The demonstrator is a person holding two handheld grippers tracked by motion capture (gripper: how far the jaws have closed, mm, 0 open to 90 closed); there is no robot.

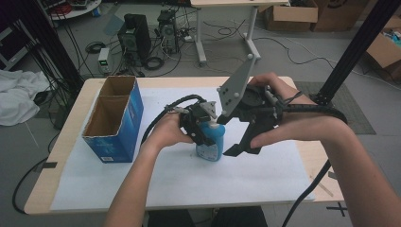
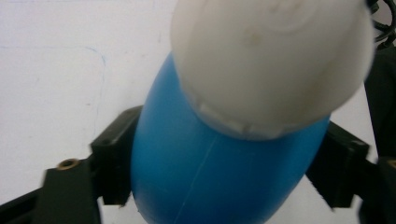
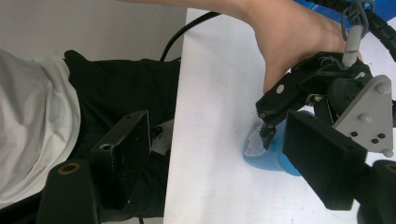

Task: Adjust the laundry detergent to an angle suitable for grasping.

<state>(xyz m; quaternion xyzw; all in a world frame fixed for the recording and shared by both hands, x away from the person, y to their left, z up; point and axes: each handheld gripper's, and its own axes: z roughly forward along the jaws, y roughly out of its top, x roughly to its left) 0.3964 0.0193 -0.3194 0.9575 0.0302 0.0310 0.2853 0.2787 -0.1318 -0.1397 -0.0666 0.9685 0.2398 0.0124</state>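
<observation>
Closest to me, the right gripper (image 1: 236, 149) hovers with wide empty jaws just beside the blue bottle (image 1: 209, 144), which stands on the white sheet (image 1: 179, 184), clamped between the left gripper's (image 1: 204, 135) narrowed jaws.

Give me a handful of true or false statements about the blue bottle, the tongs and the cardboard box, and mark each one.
1. The blue bottle stands upright on the white sheet. True.
2. The left tongs have the bottle between their jaws, one jaw at each side of its body. True.
3. The right tongs are clamped on the bottle's white pump top. False: their jaws stand apart with nothing between them, beside the bottle.
4. The blue cardboard box lies tipped on its side. False: it stands upright with its top open, left of the bottle.
5. The bottle is inside the box. False: it stands on the sheet, apart from the box.
</observation>
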